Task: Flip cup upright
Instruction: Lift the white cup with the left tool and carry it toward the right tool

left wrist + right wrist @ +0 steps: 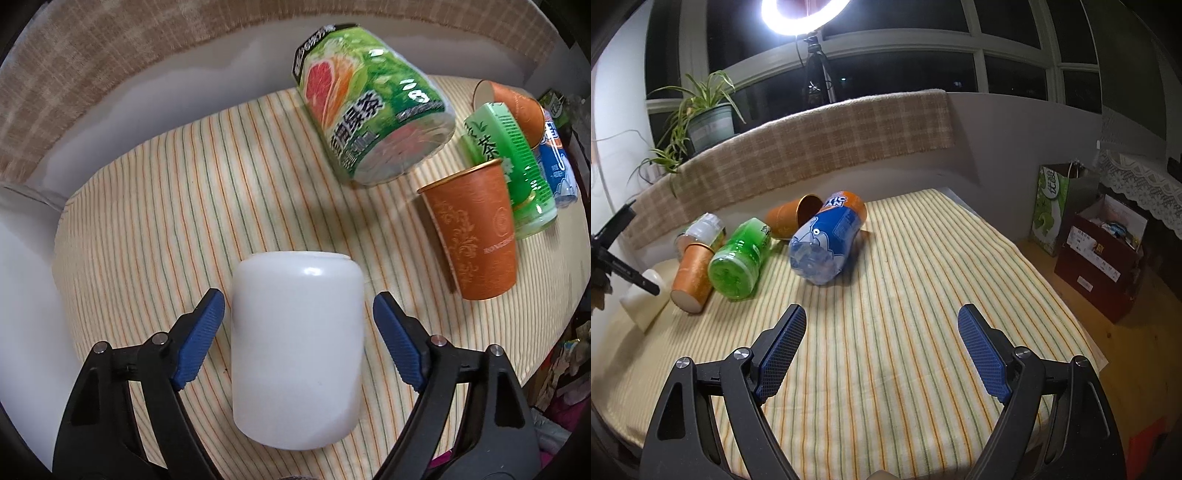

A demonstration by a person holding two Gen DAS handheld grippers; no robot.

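Your work surface is a striped cloth (155, 206) over a table, with a plaid-draped ledge (812, 147) behind it. In the left wrist view, your left gripper (298, 321) is spread wide, its blue pads flanking the white cup (295, 347) without touching; the cup stands mouth-down on the cloth. To the right lie a grapefruit green tea bottle (373, 110) and an orange paper cup (472, 236). Your right gripper (882, 332) is also wide apart, holding nothing, above bare cloth.
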